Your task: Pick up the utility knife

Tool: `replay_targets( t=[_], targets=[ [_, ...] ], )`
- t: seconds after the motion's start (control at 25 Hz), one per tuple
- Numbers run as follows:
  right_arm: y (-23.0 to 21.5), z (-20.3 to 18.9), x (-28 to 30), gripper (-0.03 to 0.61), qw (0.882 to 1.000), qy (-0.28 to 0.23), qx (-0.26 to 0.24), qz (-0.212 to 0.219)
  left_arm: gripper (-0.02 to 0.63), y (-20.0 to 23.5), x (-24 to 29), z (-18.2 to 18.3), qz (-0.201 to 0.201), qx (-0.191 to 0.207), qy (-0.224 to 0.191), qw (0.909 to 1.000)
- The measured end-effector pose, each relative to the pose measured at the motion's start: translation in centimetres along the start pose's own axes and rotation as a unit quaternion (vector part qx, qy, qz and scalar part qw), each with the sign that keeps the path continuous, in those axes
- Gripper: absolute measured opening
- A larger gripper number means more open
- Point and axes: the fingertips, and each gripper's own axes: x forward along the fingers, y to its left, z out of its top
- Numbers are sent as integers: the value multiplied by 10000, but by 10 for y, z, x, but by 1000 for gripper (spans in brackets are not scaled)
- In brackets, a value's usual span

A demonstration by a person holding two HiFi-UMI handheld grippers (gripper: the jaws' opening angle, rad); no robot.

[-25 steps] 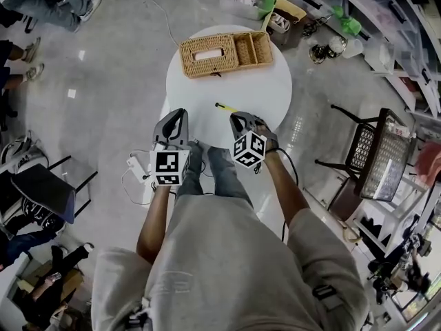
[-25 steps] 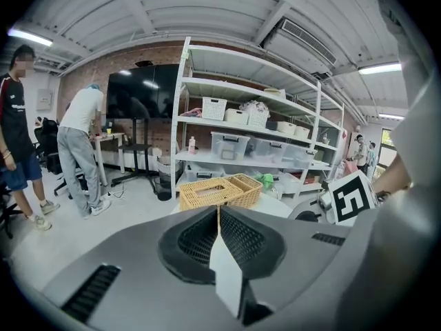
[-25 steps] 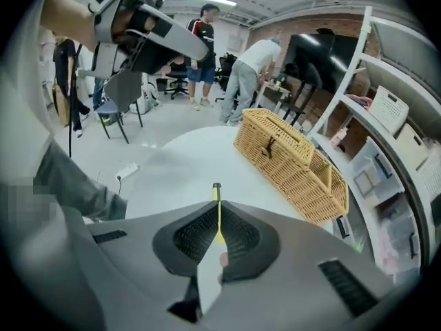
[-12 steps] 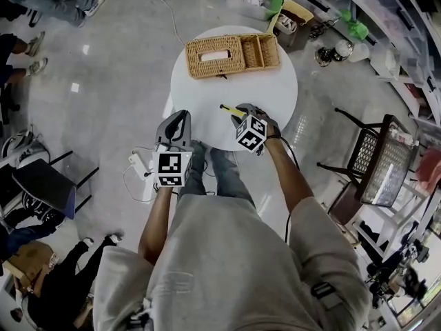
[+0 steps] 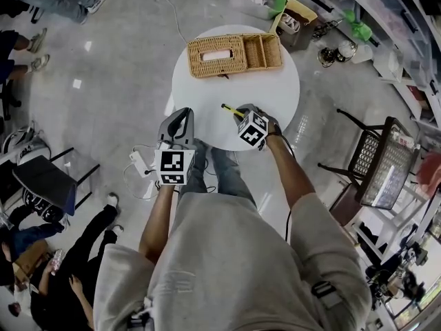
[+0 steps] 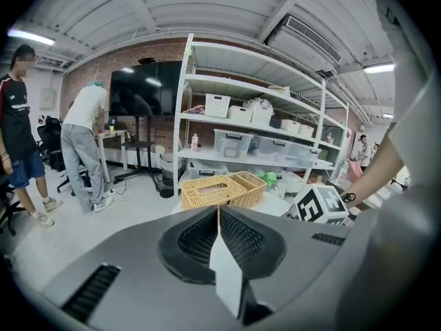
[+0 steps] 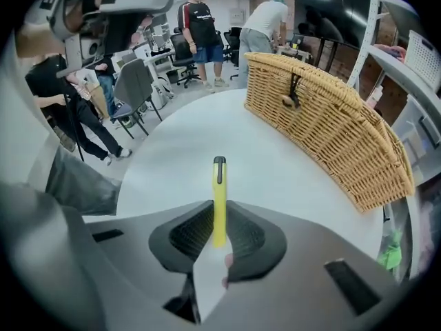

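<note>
slim yellow utility knife [image 7: 219, 198]: long axis runs straight out from the jaws, black tip pointing away
right gripper [image 7: 219, 219]: closing, pinching its near end
left gripper [image 6: 218, 216]: clamped together, empty

**Right gripper down on the knife**

We see the right gripper [image 5: 242, 111] gone from the near edge of the white table [image 5: 275, 81], forward and down to the utility knife [image 7: 219, 195]. A second ago the knife lay clear ahead of it. Now the knife's rear end sits between the jaws, which are closing against its sides. The gripper has tipped steeply downward, and its marker cube [image 5: 253, 129] has turned with it. At lower left, a bystander in black [image 5: 83, 254] has stepped further into the head view.
</note>
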Motion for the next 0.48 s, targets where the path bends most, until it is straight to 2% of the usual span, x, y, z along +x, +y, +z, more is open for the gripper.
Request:
replay_targets(
  t=[0.28,0.48],
  targets=[
    [-3,-1,-4,71,9991,-108,413,9,26,-11,1,5,-76,53,-3,10000],
    [-5,4,-17,71,9959,-473,747,-207,28,-10,0,5,-83,78,-17,9999]
  ],
)
